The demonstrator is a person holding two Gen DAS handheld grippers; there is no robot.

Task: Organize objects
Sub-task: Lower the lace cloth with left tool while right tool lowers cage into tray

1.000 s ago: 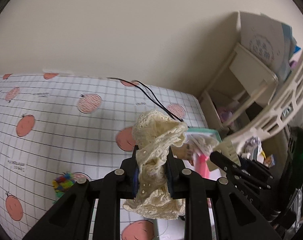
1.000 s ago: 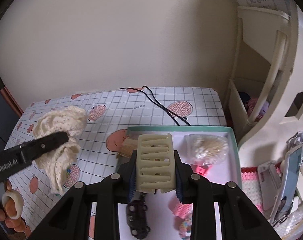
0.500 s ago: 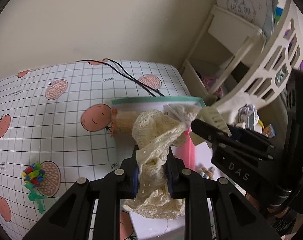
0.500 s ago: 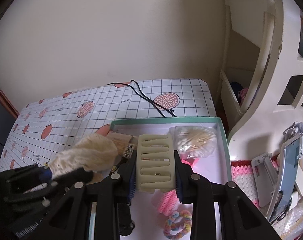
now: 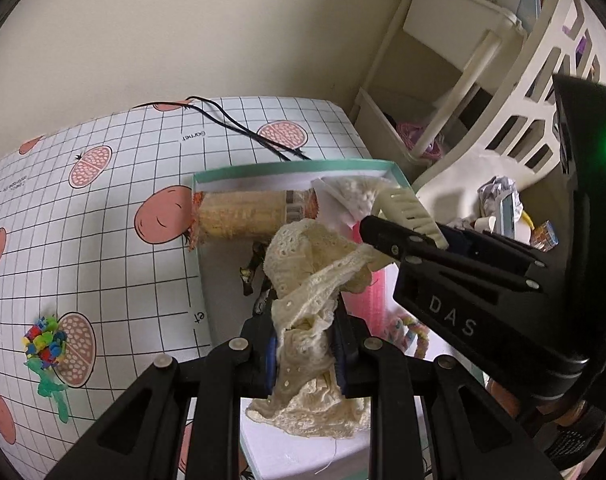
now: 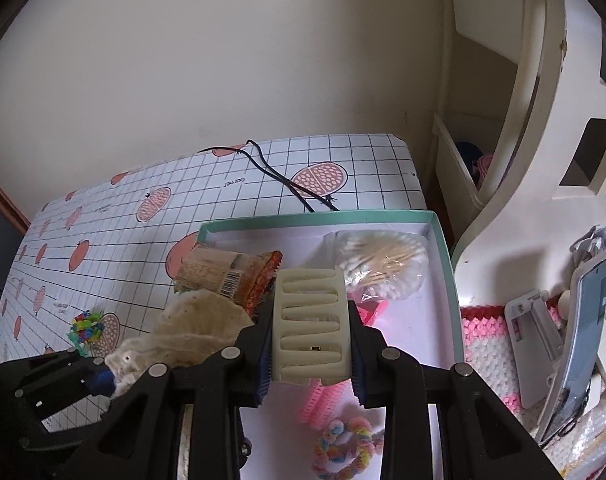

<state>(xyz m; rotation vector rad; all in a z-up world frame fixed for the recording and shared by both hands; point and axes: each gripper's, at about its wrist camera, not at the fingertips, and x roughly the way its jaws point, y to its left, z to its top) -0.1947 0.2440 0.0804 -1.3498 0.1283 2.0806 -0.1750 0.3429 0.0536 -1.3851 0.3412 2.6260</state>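
The left gripper (image 5: 305, 354) is closed tight on a cream lace cloth (image 5: 303, 308). The cloth is pinched in the middle, so a puffy part sticks up and a frilly part hangs down below the jaws. The right gripper (image 6: 311, 344) is closed on a cream hair claw clip (image 6: 310, 326), which is held flat between the two pads.

Both things are held over the teal box (image 6: 443, 240), which lies at the right edge of the table (image 5: 103, 208). The box is already quite full. A long snack packet (image 5: 243, 214) lies along its far left side, and a bag of cotton swabs (image 6: 379, 260) sits in the far right corner. Pink hair rollers (image 6: 327, 398) and a rainbow scrunchie (image 6: 343, 450) are at the near side.

A few things could go wrong here. The two grippers are very close together, and the cloth looks to be touching the clip, so they could be bumped. The lace could be snagged on the clip's teeth and dragged along. If the cloth is let go too near the edge, the hanging part could be left draped over the box wall. A small colourful toy (image 5: 45, 340) is still out on the table, well apart from the box.
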